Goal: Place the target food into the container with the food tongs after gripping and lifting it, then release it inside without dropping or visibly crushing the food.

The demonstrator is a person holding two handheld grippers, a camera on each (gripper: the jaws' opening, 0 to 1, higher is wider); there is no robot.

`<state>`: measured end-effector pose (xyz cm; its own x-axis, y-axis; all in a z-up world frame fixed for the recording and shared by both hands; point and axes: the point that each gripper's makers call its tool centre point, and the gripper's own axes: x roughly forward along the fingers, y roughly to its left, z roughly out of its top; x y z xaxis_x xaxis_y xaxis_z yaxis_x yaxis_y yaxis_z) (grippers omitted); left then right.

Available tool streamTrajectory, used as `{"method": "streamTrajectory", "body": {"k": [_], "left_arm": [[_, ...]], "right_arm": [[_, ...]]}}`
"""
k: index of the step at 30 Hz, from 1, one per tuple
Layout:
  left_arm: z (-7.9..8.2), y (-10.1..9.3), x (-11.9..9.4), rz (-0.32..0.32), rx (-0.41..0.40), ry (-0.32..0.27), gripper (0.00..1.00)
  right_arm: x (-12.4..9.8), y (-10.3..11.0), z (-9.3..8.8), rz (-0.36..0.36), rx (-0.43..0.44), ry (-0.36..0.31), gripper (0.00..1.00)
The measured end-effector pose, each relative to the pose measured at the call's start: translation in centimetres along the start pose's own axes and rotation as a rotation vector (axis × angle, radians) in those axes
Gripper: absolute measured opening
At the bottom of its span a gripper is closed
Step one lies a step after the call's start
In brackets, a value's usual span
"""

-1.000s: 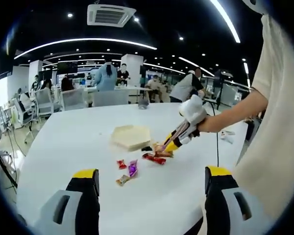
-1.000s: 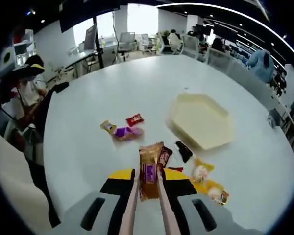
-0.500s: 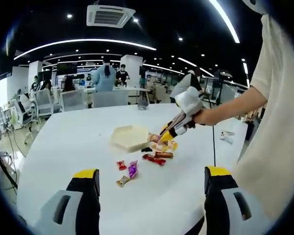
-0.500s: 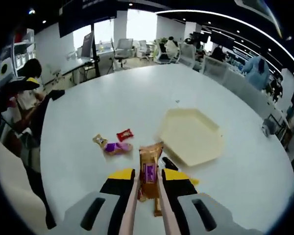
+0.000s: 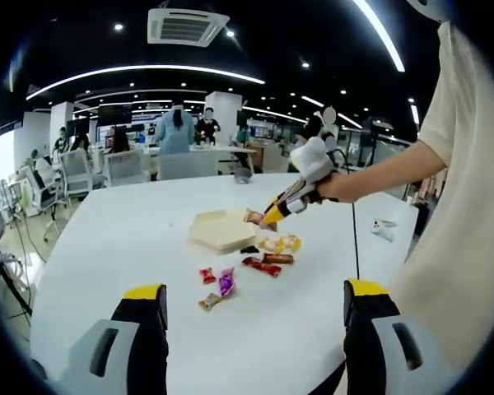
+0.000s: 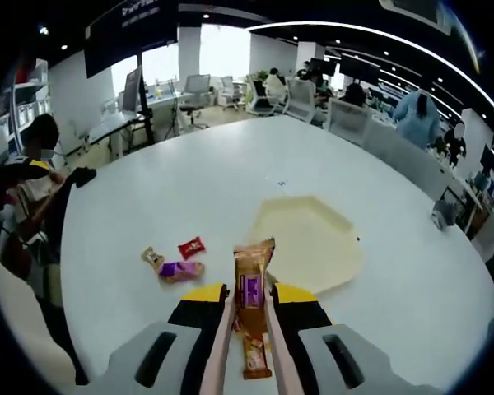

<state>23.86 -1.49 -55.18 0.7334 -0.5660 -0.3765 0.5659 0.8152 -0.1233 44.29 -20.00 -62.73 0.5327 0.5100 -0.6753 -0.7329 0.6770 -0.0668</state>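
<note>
A broad round white surface (image 6: 189, 197) with a smooth matte top carries everything. On it lies the container (image 6: 306, 243), a shallow, pale cream hexagonal tray with a low raised rim; the left gripper view shows it (image 5: 221, 229) lying flat near the middle of the surface.

The right gripper (image 6: 247, 298) has pale pinkish tongs (image 6: 221, 346) set between its yellow-tipped black fingers (image 6: 199, 303), and the tong arms are pressed in on a snack bar (image 6: 250, 288). The bar is a long, glossy orange-brown wrapper with a purple label and a crimped, serrated top edge. It stands upright between the tong arms, its upper end poking past the fingers, and it is lifted clear of the surface, just short of the container's near rim. In the left gripper view the right gripper (image 5: 273, 216) hangs over the surface beside the container with the bar (image 5: 254, 216) at its tip.

The left gripper (image 5: 255, 300) hovers above the surface with its fingers (image 5: 145, 298) spread wide and nothing between them.

Small crinkled sweets lie loose on the surface: a red one (image 6: 191, 247), a purple one (image 6: 179, 268) and a tan one (image 6: 153, 258) close together, and in the left gripper view a yellow packet (image 5: 281, 243) and a red wrapper (image 5: 262, 265) near the container.
</note>
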Motion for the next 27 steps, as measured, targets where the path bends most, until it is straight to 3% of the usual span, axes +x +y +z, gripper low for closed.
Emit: {"method": "streamTrajectory", "body": {"k": [27], "left_arm": [[-0.3, 0.5, -0.5, 0.014, -0.009, 0.002, 0.87]], "right_arm": [[0.7, -1.3, 3.0, -0.01, -0.048, -0.022, 0.21]]}}
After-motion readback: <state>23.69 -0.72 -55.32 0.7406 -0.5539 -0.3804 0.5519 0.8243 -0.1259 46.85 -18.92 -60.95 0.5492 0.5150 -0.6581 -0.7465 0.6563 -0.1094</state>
